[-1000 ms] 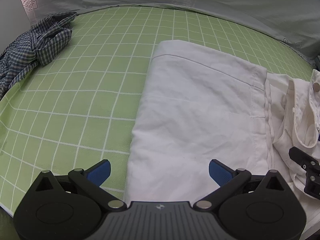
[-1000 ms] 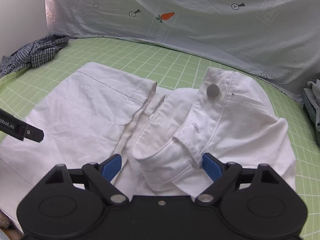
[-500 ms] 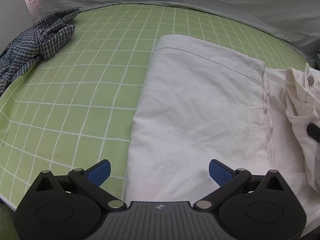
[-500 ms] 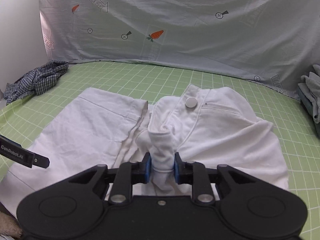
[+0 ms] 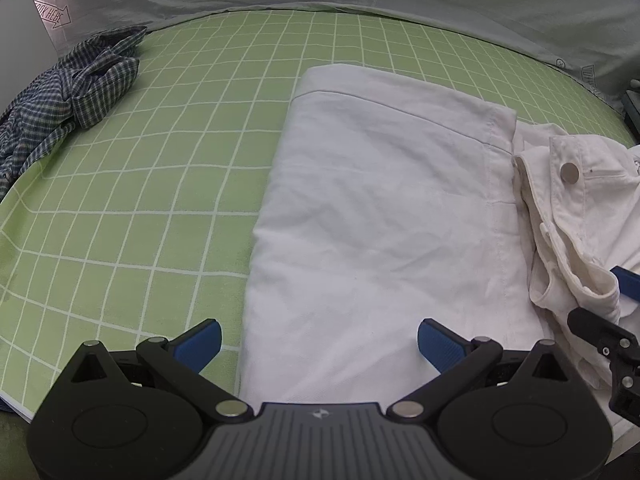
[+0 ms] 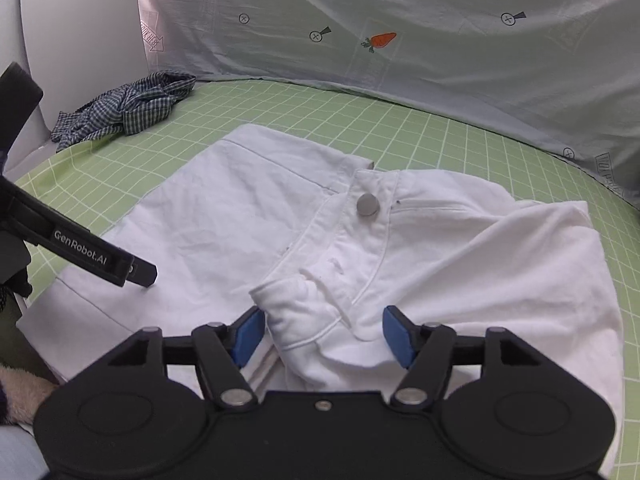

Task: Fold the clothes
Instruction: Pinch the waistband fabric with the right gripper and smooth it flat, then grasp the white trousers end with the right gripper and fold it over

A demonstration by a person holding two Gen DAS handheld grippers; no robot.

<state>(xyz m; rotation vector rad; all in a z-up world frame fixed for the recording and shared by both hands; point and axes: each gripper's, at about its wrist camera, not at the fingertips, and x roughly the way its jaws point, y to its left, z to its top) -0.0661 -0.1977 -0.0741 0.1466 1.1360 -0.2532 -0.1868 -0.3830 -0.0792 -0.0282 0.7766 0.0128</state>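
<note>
Two garments lie on the green gridded tabletop (image 5: 168, 184): white trousers (image 6: 224, 220) directly ahead of both tools, and a crumpled checked shirt (image 6: 128, 110) far ahead to the left. Left tool (image 5: 318, 340) hovers wide open over the leg; right tool (image 6: 324, 334), jaws apart, straddles the bunched waistband (image 6: 320, 304) ungripped.

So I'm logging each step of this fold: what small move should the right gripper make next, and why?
Probably close the right gripper on the bunched waistband of the white trousers. Its jaws are open with that fold lying between them, near the metal button, so gripping would let it pull the waist flat.
</note>
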